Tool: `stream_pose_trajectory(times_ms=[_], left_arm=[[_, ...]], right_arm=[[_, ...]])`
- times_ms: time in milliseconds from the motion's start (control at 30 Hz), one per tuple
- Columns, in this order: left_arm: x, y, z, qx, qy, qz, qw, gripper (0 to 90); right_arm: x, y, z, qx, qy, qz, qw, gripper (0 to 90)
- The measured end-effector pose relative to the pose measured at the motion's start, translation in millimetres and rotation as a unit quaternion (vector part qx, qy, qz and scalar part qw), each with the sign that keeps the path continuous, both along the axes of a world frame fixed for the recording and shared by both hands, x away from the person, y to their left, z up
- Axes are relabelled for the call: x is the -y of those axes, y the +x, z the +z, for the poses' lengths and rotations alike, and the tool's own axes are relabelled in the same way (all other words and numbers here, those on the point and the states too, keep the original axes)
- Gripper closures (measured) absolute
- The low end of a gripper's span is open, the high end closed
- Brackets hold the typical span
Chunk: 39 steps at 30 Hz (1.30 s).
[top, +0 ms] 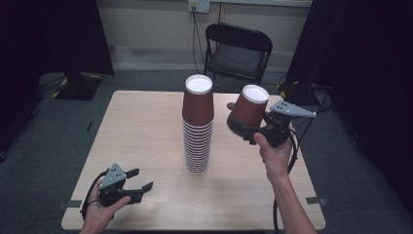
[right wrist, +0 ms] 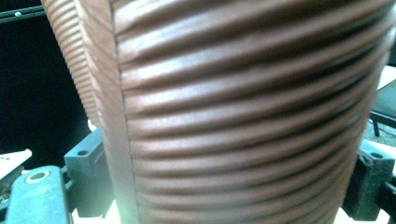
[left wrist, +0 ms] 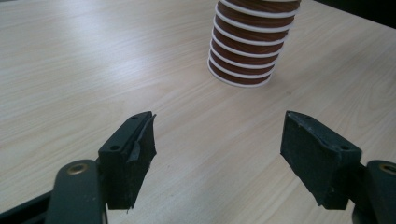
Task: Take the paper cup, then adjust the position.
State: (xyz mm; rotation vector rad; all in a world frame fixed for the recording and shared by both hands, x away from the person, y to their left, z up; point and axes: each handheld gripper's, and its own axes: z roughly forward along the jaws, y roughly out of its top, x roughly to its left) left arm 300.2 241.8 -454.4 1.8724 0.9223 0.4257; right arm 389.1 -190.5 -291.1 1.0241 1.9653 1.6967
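My right fingers (right wrist: 88, 179) press on both sides of a brown ribbed paper cup (top: 247, 112), held tilted above the counter (top: 141, 131) at centre right of the high view, just beside the tall cup stack (top: 197, 126). The left fingers (left wrist: 128, 158) stand open with nothing between them, low at the lower left. I judge the cup light and easy to crush, so a gentle hold on the ribbed wall is best. I read no writing.
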Motion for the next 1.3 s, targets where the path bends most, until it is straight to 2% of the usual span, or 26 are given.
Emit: stream_pose_trajectory(times_ms=[67, 333, 500, 600, 700, 767, 833, 933, 1000, 1033, 1100, 1200, 1300], left_arm=[[1.2, -0.4, 1.1, 0.003, 0.006, 0.003, 1.0000, 23.3], [10.4, -1.6, 3.9, 0.016, 0.032, -0.025, 0.9991, 22.7], [16.7, -2.3, 9.2, 0.020, 0.031, -0.037, 0.9986, 21.0], [20.4, -2.1, 11.6, 0.024, 0.023, -0.043, 0.9985, 18.4], [23.9, 0.1, 14.2, 0.018, 0.011, -0.051, 0.9985, 15.7], [26.2, 1.3, 15.4, 0.018, 0.014, -0.053, 0.9983, 15.6], [29.0, 2.2, 16.6, 0.025, 0.018, -0.060, 0.9977, 16.1], [34.2, 1.5, 20.1, 0.049, 0.019, -0.070, 0.9961, 21.6], [38.0, 1.4, 23.7, 0.068, 0.019, -0.075, 0.9947, 21.9], [38.0, 1.4, 23.7, 0.068, 0.019, -0.075, 0.9947, 22.3], [45.2, 3.2, 29.4, 0.086, 0.006, -0.081, 0.9930, 22.8], [53.4, 6.6, 34.6, 0.087, 0.008, -0.090, 0.9921, 24.3], [58.5, 8.6, 36.2, 0.088, 0.000, -0.093, 0.9917, 25.0]], right_arm=[[1.4, -2.5, -6.5, -0.007, 0.003, 0.001, 1.0000, 12.1], [3.2, -11.9, -24.1, -0.027, 0.016, 0.003, 0.9995, 12.1], [1.3, -17.7, -37.2, -0.039, 0.023, 0.008, 0.9989, 12.1], [1.7, -20.3, -43.1, -0.047, 0.027, 0.008, 0.9985, 12.1], [2.6, -22.4, -47.0, -0.053, 0.033, 0.007, 0.9980, 12.1], [2.7, -23.7, -50.2, -0.055, 0.035, 0.007, 0.9978, 12.1], [1.1, -24.8, -53.8, -0.061, 0.035, 0.008, 0.9975, 12.1], [-2.0, -26.9, -58.4, -0.069, 0.039, 0.013, 0.9968, 12.1], [-3.6, -28.6, -60.0, -0.075, 0.047, 0.019, 0.9960, 12.1], [-3.6, -28.6, -60.0, -0.075, 0.047, 0.019, 0.9960, 12.1], [-4.8, -31.7, -61.9, -0.078, 0.056, 0.023, 0.9952, 12.1], [-5.6, -34.8, -65.9, -0.083, 0.062, 0.025, 0.9943, 12.1], [-6.0, -37.4, -72.4, -0.092, 0.070, 0.027, 0.9929, 12.1]])
